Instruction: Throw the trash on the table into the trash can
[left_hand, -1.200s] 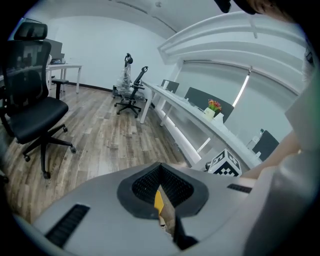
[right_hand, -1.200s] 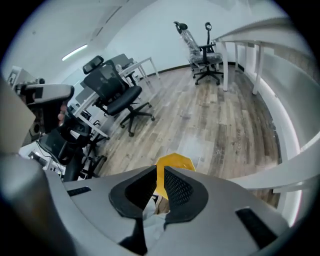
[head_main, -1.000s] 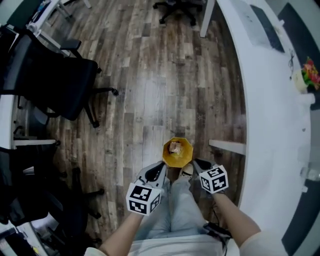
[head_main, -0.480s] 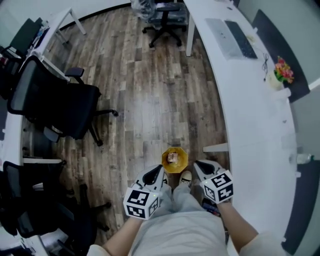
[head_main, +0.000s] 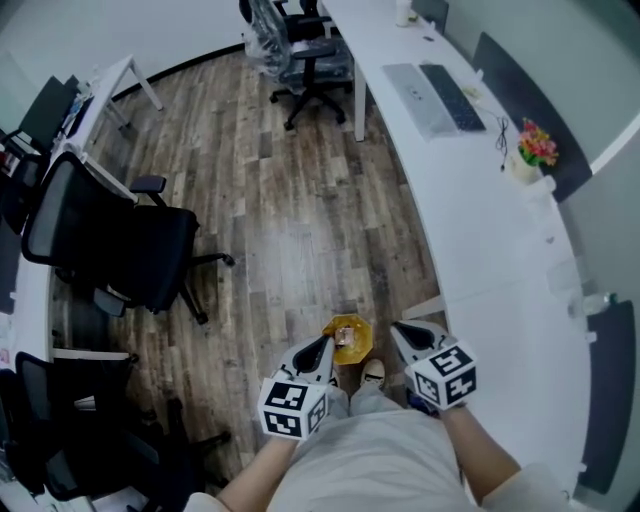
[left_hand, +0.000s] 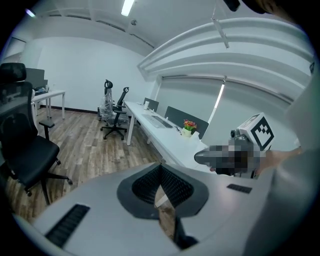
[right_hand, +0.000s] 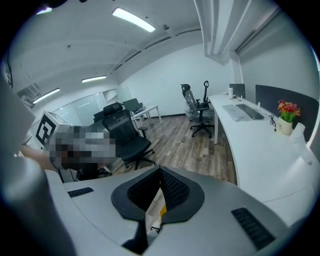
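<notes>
A small yellow trash can (head_main: 348, 338) stands on the wood floor just ahead of the person's feet, with brownish trash lying inside it. My left gripper (head_main: 324, 344) hangs just left of the can and above it, my right gripper (head_main: 396, 329) just to its right. Both are held close to the person's body. In the left gripper view the left gripper (left_hand: 161, 168) has its jaws together with nothing between them. The right gripper view shows the right gripper (right_hand: 160, 171) likewise shut and empty. The long white curved table (head_main: 480, 240) runs along the right.
On the table lie a keyboard (head_main: 452, 96) and a laptop (head_main: 412, 96), with a small pot of flowers (head_main: 535, 148) beyond them. A black office chair (head_main: 120, 240) stands at the left and another chair (head_main: 305, 55) at the far end. A table support (head_main: 425, 305) is beside the can.
Both grippers have risen away from the trash can, which now looks smaller and farther below. The head view takes in more of the room and table.
</notes>
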